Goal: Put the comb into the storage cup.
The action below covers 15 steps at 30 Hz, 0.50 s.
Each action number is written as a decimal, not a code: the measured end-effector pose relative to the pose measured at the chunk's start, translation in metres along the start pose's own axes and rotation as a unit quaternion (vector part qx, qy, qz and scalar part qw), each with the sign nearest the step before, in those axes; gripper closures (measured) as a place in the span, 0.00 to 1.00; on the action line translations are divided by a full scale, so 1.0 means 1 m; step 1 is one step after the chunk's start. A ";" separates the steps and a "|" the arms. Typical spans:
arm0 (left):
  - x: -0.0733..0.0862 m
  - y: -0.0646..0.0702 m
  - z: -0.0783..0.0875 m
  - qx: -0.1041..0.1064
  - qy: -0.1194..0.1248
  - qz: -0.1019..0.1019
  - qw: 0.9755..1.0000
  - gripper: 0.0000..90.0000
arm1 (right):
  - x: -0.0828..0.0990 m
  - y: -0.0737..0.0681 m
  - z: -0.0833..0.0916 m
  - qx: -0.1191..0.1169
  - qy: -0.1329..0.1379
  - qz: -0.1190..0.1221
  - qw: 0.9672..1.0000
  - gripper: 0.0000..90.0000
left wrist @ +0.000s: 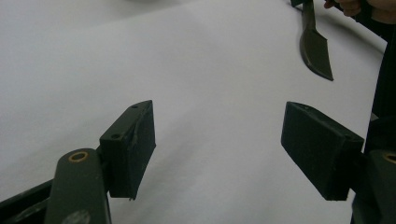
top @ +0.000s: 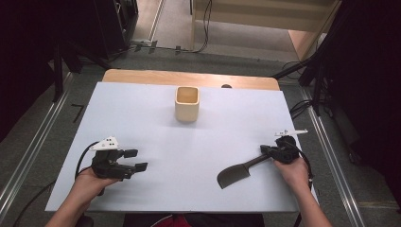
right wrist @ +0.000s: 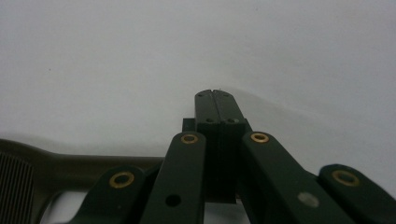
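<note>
A dark spatula lies flat on the white tabletop at the right, blade toward me and handle slanting up to my right gripper. That gripper's jaws are shut pad against pad with nothing between them. The spatula's handle runs crosswise beneath the jaw linkage, off to the left in the right gripper view. My left gripper rests at the table's left, pointing right, its jaws wide open over bare table. The spatula's blade lies far ahead of it.
A square pale wooden cup stands upright near the back middle of the table. A wooden strip edges the far side. Metal rails and cables run along the floor on both sides.
</note>
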<state>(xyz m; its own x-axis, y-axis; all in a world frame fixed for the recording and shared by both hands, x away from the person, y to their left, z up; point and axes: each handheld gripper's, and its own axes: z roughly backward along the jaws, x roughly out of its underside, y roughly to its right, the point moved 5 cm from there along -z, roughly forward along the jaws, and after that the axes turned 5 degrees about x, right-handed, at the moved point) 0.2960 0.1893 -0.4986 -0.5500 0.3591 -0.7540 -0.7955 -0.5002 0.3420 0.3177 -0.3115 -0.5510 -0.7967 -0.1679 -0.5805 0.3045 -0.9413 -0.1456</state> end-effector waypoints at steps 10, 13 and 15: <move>-0.002 -0.001 0.000 -0.002 0.001 -0.003 1.000 0.30 | 0.011 -0.002 0.008 -0.003 -0.009 0.001 1.000 0.97; -0.002 -0.001 0.000 -0.002 0.002 -0.003 1.000 0.30 | 0.014 -0.004 0.011 -0.004 -0.014 0.005 1.000 0.97; -0.003 -0.001 0.000 -0.002 0.003 -0.005 1.000 0.30 | 0.016 -0.006 0.013 -0.003 -0.017 0.007 1.000 0.97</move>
<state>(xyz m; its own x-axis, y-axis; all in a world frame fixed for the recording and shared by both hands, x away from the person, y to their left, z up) 0.2983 0.1888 -0.4970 -0.5410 0.3594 -0.7604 -0.7997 -0.4997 0.3328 0.2965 -0.3121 -0.5494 -0.8096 -0.1914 -0.5549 0.3195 -0.9367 -0.1431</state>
